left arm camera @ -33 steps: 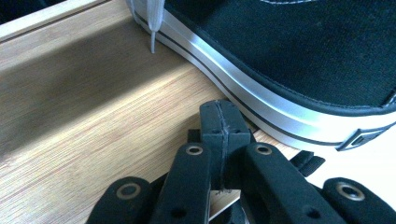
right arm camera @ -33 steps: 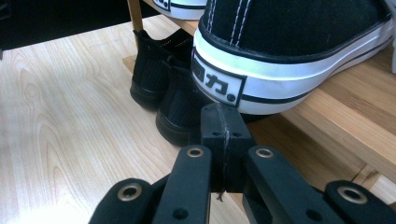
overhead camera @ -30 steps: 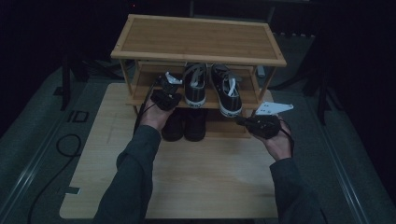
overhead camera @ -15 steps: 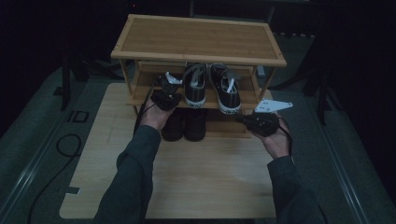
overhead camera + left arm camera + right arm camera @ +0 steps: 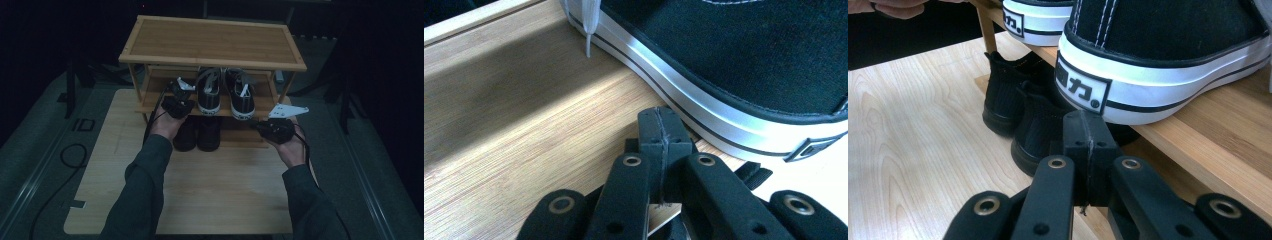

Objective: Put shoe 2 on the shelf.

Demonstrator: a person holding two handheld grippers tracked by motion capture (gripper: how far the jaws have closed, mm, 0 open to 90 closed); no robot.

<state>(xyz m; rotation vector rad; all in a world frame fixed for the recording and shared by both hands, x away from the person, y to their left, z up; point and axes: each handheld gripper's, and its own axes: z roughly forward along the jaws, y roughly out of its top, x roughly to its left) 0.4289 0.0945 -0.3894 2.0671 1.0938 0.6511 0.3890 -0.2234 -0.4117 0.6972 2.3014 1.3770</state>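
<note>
Both forearms reaching forward, left gripper (image 5: 178, 100) and right gripper (image 5: 274, 128) (fingers pressed together) empty.

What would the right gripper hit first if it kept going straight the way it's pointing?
Most likely the heel of the black sneaker on the shelf, directly ahead of the shut right gripper. Depth is hard to judge; slightly lower, it meets the shelf edge.

The left hand-held gripper (image 5: 661, 127), jaws pressed together, sits beside a black sneaker (image 5: 744, 65) on a wooden shelf (image 5: 524, 120).
</note>
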